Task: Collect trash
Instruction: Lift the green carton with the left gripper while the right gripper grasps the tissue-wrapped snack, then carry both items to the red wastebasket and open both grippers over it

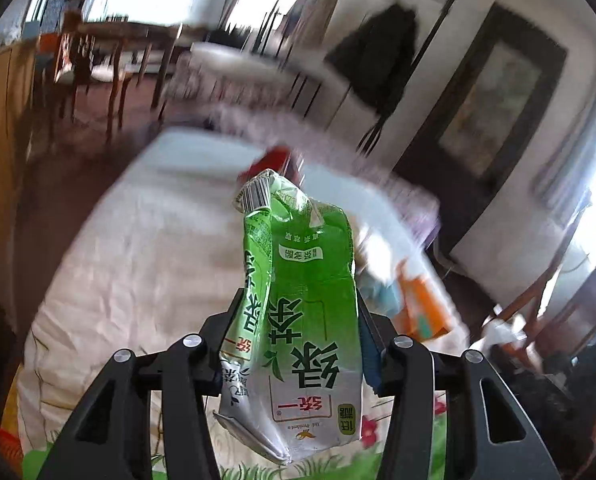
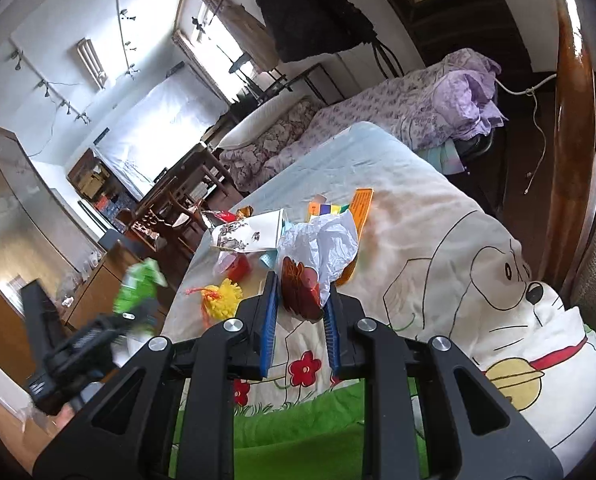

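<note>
My left gripper (image 1: 298, 308) is shut on a crumpled green tea carton (image 1: 298, 312) and holds it in the air above the bed (image 1: 146, 240). The same carton (image 2: 140, 284) and left gripper (image 2: 110, 328) show blurred at the left of the right wrist view. My right gripper (image 2: 300, 292) is shut on a dark red-brown wrapper (image 2: 300, 288) among a trash pile on the bed: a white plastic bag (image 2: 322, 244), a yellow pompom (image 2: 224, 294), an orange card (image 2: 362, 208) and a white printed bag (image 2: 250, 234).
The bed cover (image 2: 438, 248) has a cartoon dog print. A second bed with purple bedding (image 2: 418, 100) lies beyond. A wooden post (image 2: 570, 120) stands at right. An orange box (image 1: 422, 300) lies on the bed. Wooden chairs and a table (image 1: 110, 52) stand farther back.
</note>
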Available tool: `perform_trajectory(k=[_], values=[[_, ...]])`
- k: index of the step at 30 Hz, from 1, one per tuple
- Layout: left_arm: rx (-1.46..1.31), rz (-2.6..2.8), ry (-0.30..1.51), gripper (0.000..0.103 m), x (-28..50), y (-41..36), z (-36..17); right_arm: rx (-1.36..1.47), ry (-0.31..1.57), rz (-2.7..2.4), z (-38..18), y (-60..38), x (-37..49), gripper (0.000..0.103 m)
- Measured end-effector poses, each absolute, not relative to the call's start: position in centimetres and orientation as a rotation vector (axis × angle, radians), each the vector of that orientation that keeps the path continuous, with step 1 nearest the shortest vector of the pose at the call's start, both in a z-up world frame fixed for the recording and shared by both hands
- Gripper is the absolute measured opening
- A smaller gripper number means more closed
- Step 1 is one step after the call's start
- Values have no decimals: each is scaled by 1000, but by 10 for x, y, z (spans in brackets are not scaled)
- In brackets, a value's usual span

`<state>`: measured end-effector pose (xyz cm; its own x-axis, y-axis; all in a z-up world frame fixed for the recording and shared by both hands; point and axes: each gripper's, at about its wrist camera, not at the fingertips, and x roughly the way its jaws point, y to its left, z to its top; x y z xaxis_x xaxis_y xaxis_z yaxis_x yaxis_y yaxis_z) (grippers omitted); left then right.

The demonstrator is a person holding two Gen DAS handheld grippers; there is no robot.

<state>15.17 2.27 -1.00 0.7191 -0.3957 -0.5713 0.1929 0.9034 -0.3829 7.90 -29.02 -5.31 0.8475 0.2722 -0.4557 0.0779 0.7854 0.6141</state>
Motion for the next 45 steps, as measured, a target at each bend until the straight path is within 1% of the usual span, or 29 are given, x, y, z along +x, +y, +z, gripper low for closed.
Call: perform_trajectory(k=[8,14,19,24,31,38,45], values=[[-271,-379,634,50,125,20,0,585,577,142,-50,-276,81,24],[-328,-398,656,50,94,30,-4,501,537,214,-41,-260,70,24],[-305,-367,653,50,58,41,6,487,562,264,-40,-247,59,24],[-295,-311,618,50,24,63,21,482,551,319,-28,-236,48,24],[-290,-183,580,50,-29,120,33,427,566,434,-14,-199,25,24],[-325,-41,603,50,-71,194,13,350,588,512,-1,-159,1,24],[-390,87,696,51,-96,264,-39,271,592,589,17,-111,-18,24]])
